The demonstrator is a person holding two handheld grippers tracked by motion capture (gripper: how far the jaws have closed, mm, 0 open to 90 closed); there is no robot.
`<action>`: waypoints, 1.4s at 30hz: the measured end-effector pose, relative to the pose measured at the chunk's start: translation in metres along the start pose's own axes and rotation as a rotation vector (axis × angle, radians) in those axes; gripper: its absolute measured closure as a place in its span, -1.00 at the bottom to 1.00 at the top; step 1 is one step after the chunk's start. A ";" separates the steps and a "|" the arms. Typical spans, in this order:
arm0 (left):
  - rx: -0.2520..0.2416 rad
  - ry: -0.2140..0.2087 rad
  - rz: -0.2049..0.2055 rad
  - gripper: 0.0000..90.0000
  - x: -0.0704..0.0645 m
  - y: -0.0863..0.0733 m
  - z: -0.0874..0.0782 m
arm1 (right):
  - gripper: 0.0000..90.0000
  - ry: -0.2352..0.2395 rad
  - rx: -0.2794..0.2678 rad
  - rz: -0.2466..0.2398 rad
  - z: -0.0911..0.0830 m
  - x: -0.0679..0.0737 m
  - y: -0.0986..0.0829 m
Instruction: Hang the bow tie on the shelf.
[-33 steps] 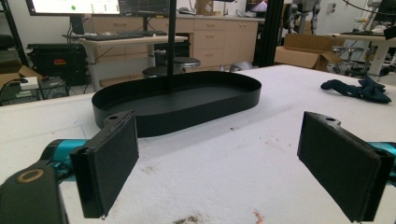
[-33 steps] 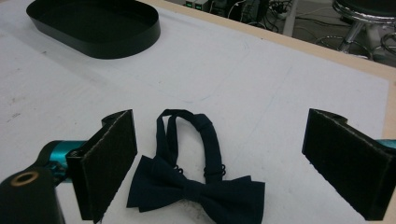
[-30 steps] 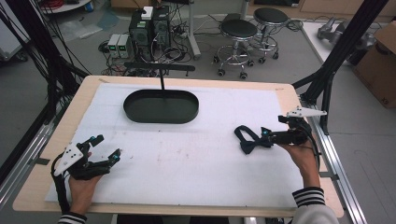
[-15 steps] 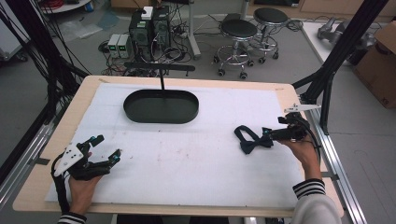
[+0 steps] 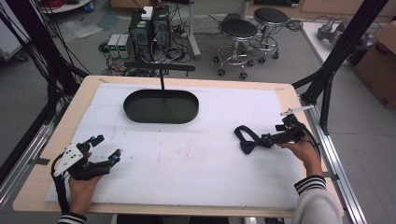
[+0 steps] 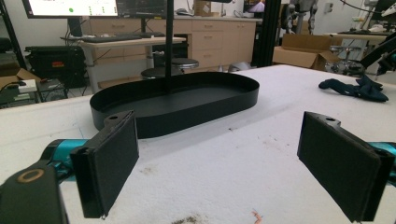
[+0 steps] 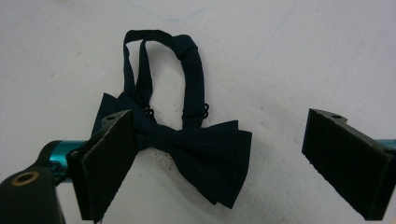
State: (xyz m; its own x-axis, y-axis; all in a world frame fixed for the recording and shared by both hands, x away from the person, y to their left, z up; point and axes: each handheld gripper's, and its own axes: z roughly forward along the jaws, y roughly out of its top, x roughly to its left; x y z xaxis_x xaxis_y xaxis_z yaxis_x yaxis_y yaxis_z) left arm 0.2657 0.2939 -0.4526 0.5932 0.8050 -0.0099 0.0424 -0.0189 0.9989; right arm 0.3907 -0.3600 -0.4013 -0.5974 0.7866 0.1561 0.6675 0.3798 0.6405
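A dark navy bow tie [image 5: 246, 138] with its neck strap looped lies on the white mat at the right. My right gripper [image 5: 264, 139] is open just to its right, low over the mat. In the right gripper view the bow tie [image 7: 196, 144] lies flat between the wide-spread pads [image 7: 112, 163], nearer the left one, and the gripper [image 7: 224, 140] holds nothing. My left gripper [image 5: 108, 146] rests open near the front left corner, empty. Its view shows the pads [image 6: 343, 168] apart and the bow tie [image 6: 355, 88] far off at the right.
A black oval tray [image 5: 161, 120] stands empty at the back centre, with a thin black post [image 5: 162, 79] rising behind it. In the left gripper view the tray [image 6: 187, 116] is straight ahead. The white mat [image 5: 187, 158] covers the wooden table; black frame legs stand at both sides.
The right hand has shifted slightly left and tilted over the bow tie. The bow tie and the left gripper have stayed where they were.
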 end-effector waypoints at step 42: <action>-0.003 -0.008 0.000 -0.71 0.000 0.000 0.000 | 0.09 0.154 0.100 0.017 0.020 -0.016 -0.015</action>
State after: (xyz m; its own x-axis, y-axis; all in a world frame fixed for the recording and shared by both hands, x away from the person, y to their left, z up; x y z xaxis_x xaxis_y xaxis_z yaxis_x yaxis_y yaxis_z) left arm 0.2656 0.2945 -0.4527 0.5997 0.8002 -0.0106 0.0403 -0.0170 0.9990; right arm 0.3990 -0.3687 -0.4288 -0.6417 0.7123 0.2843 0.7142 0.4199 0.5600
